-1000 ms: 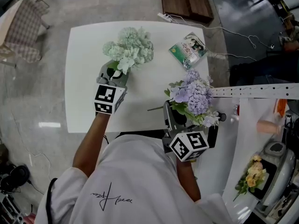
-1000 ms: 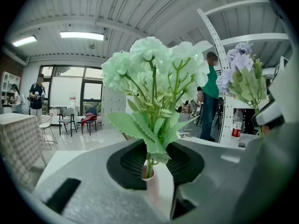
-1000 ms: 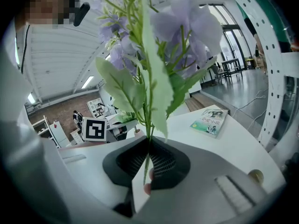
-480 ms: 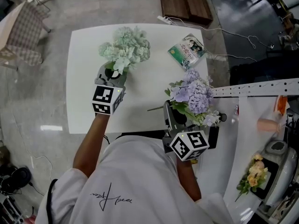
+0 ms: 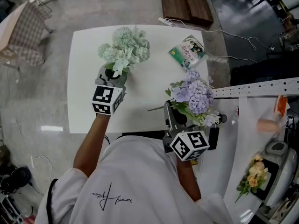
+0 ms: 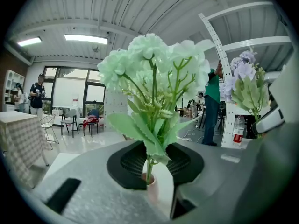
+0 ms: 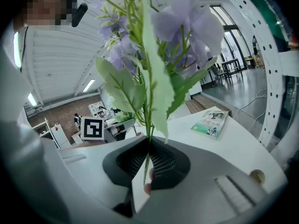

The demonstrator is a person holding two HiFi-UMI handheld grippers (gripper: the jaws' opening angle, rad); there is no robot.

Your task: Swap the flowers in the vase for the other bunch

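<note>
Left gripper (image 5: 113, 73): jaws pinched on the stems of the pale green bunch (image 5: 125, 48), blooms upright over the left-rear part of the white table (image 5: 88, 111). In the left gripper view the stems run down between the black pads (image 6: 133, 160), which press on them from both sides. Whether the stem ends touch the table I cannot tell. Right gripper (image 5: 175, 115): jaws clamped on the thin stems of the purple bunch (image 5: 194, 94), which is held at the table's right front edge, well apart from the green bunch. In the right gripper view the stems are nipped where the two ribbed pads (image 7: 163, 164) meet, leaves and blooms fanning above. A book (image 5: 188, 50) lies flat on the table's right-rear corner, beyond the purple bunch. A yellow bouquet (image 5: 252, 171) lies on the white bench at far right.
</note>
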